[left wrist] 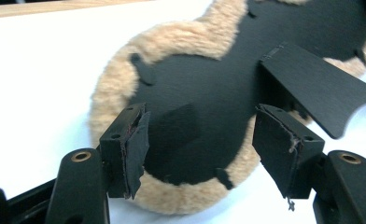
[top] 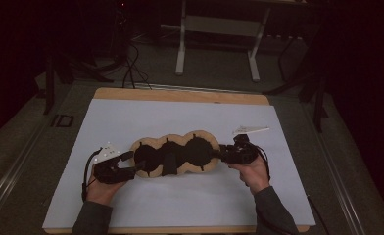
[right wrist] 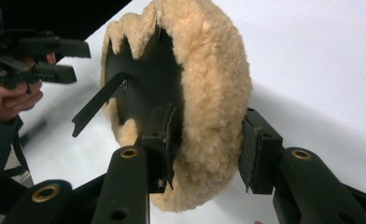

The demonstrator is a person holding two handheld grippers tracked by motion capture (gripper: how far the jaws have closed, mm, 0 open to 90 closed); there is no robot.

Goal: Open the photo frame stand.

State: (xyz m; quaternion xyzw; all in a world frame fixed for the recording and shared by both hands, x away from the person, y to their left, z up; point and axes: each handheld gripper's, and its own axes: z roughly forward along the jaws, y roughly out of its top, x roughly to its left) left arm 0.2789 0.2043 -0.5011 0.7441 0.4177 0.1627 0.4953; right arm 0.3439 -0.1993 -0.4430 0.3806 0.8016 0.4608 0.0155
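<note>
A dark room surrounds a white sheet [top: 190,196] spread over the table. Mid-sheet lies a three-lobed fleece pad [top: 176,154], black backing up, with a black strap [left wrist: 319,86] across it. At the pad's right end, the right gripper [right wrist: 207,154] straddles the fleece edge, one pad against the backing, the other just beside the fleece. At its left end, the left gripper [left wrist: 200,140] hangs wide open over the backing, holding nothing. A white plate [top: 250,129] lies beyond the pad's right end.

The fleece pad [top: 176,154] lies on the sheet [top: 131,122], between the left gripper [top: 131,164] and right gripper [top: 218,154].
</note>
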